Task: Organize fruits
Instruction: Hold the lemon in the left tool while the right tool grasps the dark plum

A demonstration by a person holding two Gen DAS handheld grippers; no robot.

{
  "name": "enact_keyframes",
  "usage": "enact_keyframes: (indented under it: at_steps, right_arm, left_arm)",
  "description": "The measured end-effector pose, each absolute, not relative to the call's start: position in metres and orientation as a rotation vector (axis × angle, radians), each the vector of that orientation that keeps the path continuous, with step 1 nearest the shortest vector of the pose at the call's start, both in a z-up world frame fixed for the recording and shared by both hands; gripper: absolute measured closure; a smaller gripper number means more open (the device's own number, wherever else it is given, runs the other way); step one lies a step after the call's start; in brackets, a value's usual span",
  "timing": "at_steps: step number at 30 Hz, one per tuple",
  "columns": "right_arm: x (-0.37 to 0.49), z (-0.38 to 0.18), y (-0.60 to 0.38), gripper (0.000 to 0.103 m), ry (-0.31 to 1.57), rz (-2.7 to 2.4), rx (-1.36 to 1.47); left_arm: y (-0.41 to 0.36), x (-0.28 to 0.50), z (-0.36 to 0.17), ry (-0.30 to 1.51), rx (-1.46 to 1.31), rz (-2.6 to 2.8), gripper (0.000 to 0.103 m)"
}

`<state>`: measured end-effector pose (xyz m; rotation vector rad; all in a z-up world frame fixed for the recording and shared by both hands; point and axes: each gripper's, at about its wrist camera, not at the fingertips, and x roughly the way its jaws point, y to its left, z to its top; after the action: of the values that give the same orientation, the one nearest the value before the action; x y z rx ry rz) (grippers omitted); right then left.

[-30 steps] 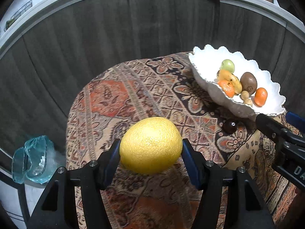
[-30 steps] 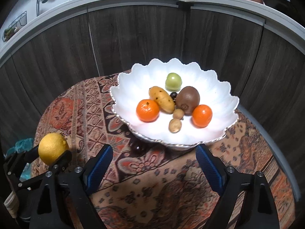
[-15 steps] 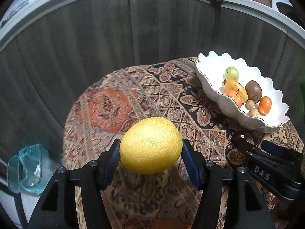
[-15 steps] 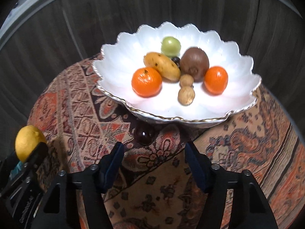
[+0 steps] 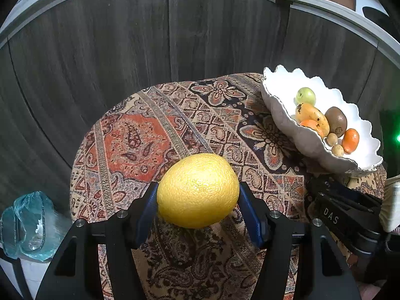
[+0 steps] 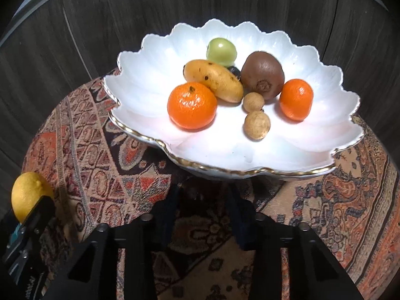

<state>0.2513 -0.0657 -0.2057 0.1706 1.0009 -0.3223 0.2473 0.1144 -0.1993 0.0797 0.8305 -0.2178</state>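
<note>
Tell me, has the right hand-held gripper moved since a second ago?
Yes. The right hand-held gripper has dropped toward the patterned cloth, up to the white scalloped bowl's near rim, jaws closing.

You see a big yellow lemon [image 5: 198, 190] up off the cloth, and small fruits lying in the white bowl [image 6: 140, 87].

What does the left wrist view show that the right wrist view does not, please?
Only the left wrist view: the left gripper seen with both fingers clamped on the lemon, and a teal plastic bag beside the table.
Only the right wrist view: the right gripper closing its jaws in the shadow under the bowl's rim, too dark to tell what lies between them, and a small dark fruit behind the mango.
Both: the white bowl, the kiwi and the patterned cloth.
</note>
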Motion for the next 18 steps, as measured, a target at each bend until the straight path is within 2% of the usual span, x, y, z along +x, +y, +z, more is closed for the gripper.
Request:
enact_keyframes:
  at_steps: [4, 18]
  right_arm:
    - [0.253, -0.206, -0.061, 0.075, 0.99, -0.301, 0.143]
    - [0.231, -0.187, -0.057, 0.076, 0.986, -0.226, 0.123]
  left_arm:
    - [0.117, 0.249, -0.202, 0.836, 0.079, -0.215, 0.041]
    - [0.116, 0.233, -0.185, 0.823, 0.089, -0.189, 0.041]
